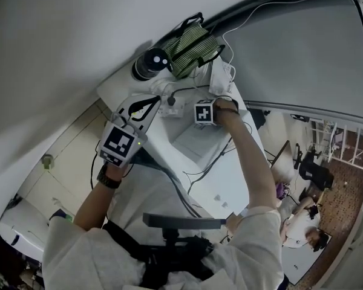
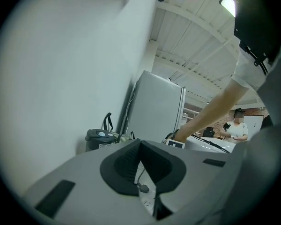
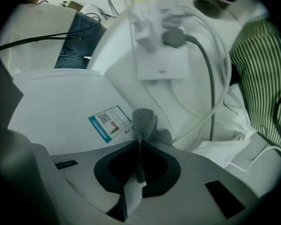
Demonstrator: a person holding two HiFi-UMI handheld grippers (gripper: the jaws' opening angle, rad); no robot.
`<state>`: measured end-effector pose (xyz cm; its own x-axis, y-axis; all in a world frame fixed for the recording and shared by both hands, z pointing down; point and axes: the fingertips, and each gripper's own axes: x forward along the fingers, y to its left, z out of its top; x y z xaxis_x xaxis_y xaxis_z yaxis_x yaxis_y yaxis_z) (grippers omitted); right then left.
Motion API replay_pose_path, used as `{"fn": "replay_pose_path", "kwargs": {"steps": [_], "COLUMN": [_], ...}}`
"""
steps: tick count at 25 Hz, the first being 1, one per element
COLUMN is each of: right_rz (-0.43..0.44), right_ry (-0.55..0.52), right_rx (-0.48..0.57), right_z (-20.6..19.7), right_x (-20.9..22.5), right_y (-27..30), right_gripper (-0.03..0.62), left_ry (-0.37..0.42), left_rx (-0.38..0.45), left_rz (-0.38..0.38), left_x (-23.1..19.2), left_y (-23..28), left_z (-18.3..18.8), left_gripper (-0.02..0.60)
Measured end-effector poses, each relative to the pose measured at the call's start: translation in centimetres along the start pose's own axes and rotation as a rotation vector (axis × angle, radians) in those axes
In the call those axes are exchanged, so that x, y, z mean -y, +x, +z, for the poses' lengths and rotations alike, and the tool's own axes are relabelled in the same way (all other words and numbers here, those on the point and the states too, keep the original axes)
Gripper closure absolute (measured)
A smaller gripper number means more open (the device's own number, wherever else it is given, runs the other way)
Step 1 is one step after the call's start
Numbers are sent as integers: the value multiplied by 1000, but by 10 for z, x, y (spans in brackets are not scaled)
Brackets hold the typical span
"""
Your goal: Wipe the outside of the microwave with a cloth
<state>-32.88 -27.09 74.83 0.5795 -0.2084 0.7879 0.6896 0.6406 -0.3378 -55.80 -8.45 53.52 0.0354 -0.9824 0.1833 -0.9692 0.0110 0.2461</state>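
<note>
Though near cloth, power strip, cables.

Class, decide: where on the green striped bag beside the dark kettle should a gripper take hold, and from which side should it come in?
Take the bag by its black handle. The loop stands up clear of the soft body, so jaws can close across it. Coming from above looks best, since the kettle flanks the bag and the wall backs it.

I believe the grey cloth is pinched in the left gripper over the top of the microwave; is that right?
Not quite: the grey cloth is pinched in the right gripper, not the left, over the top of the microwave. The right gripper view shows it. In the left gripper view, the left gripper has its jaws together on nothing.
</note>
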Motion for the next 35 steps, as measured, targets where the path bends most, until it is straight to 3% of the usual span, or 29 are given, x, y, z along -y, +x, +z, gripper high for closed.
{"fn": "replay_pose_path", "kwargs": {"steps": [3,6,9,13,15,18,21,24,28,32,35], "right_rz": [-23,37,151,341,332,210,-38,-255,-518,-636,-685], "right_ry": [75,38,-98,-271,-307,-168,66,394,822,1133,1318], "right_rx": [-40,-10,131,379,491,691,832,893,856,777,708], "right_z": [-13,15,72,127,130,107,38,-69,-239,-395,-479], "right_x": [13,-8,-58,-159,-200,-236,-245,-262,-318,-420,-468], "right_y": [3,5,-12,-82,-115,-153,-159,-134,-63,52,151], "right_gripper": [568,568,568,568,568,568,568,568,568,568,568], "left_ry": [11,-70,-121,-193,-243,-173,-63,32,161,220,231], "left_rx": [-1,7,-7,-37,-40,-41,-48,-57,-59,-72,-70], "left_rz": [-5,-48,-101,-150,-195,-303,-406,-492,-558,-557,-605], "left_x": [0,5,14,33,55,102,167,248,356,491,599], "left_y": [-7,-10,-6,8,17,37,63,80,86,81,80], "left_z": [0,2,4,6,11,25,35,41,49,42,22], "left_gripper": [557,557,557,557,557,557,557,557,557,557,557]}}
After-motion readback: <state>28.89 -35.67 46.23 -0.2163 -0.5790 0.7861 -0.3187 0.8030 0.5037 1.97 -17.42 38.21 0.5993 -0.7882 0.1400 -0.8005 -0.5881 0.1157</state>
